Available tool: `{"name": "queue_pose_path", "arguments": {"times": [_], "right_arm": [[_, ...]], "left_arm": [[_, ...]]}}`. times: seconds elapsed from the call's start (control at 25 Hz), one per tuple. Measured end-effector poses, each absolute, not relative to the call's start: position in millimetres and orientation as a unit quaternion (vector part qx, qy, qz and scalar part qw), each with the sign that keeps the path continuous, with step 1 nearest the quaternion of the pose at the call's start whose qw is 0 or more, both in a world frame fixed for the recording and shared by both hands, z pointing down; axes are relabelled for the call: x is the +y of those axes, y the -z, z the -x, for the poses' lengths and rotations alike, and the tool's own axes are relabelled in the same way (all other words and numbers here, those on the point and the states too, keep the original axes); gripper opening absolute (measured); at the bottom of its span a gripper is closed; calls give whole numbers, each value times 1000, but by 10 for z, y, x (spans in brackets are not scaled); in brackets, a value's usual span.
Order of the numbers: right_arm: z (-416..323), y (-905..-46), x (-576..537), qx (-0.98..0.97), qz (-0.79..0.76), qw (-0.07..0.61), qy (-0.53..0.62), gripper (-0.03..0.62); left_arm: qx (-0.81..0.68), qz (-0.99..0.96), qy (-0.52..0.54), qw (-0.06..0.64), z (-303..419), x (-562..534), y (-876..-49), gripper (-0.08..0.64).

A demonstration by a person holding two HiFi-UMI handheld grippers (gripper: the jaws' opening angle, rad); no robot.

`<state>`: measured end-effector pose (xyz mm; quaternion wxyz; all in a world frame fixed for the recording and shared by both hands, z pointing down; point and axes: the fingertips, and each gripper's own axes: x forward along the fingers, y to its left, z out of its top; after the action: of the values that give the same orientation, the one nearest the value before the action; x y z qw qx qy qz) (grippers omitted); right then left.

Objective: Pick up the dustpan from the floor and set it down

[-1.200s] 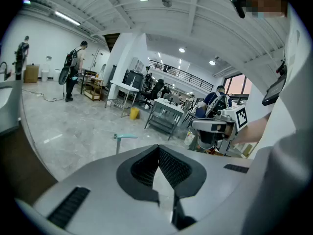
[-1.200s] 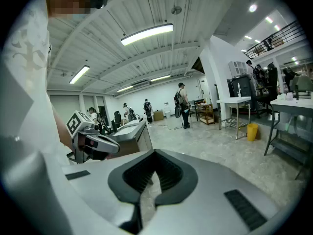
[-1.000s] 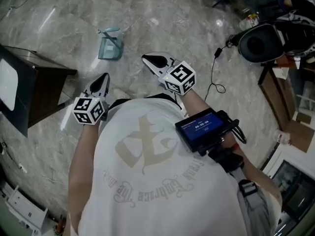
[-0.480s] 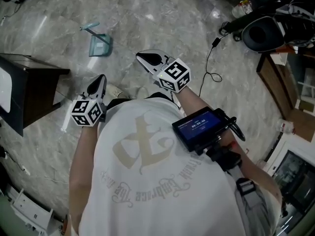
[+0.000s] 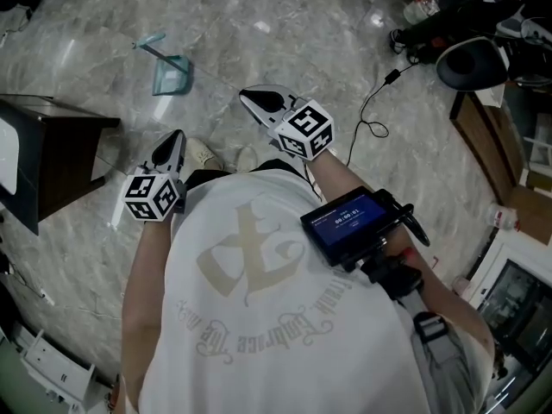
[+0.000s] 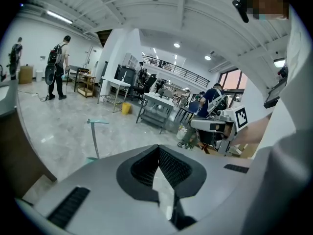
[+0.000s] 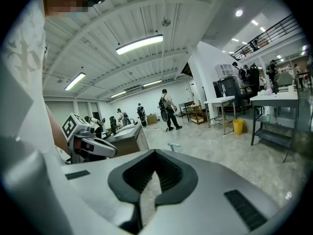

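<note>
A translucent teal dustpan [image 5: 172, 76] stands on the marble floor with its long handle [image 5: 147, 44] tilted up to the left. My left gripper [image 5: 175, 141] hovers below it, well short of it, shut and empty. To the right my right gripper [image 5: 257, 100] is also shut with nothing in it, level with the pan but apart from it. In the left gripper view the dustpan's handle [image 6: 94, 136] rises beyond the closed jaws [image 6: 159, 148]. The right gripper view shows only the handle top [image 7: 173, 145] past its closed jaws [image 7: 155, 152].
A dark cabinet [image 5: 47, 158] stands close at the left. A black cable [image 5: 377, 115] trails across the floor to gear and a black chair [image 5: 470, 59] at the top right. The person's shoes [image 5: 202, 153] show below the grippers. Tables [image 6: 159, 106] and people [image 6: 58, 67] stand far off.
The person has shifted across the floor, so the dustpan sits further left in the head view and the gear at the right has slid outward. Both grippers stay shut and empty.
</note>
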<state>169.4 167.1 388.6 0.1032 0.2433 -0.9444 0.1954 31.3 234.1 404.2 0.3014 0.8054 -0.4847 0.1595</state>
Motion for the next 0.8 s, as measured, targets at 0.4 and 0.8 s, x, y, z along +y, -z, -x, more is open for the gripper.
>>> {"name": "queue_pose_path", "arguments": {"times": [0.4, 0.8], "right_arm": [[-1573, -3930, 1612, -942, -245, 103, -206, 15], [-1586, -3846, 1460, -935, -268, 114, -203, 15]], "left_arm": [[-491, -800, -164, 303, -170, 2360, -4018, 11], [-472, -814, -158, 298, -130, 2090, -3958, 11]]}}
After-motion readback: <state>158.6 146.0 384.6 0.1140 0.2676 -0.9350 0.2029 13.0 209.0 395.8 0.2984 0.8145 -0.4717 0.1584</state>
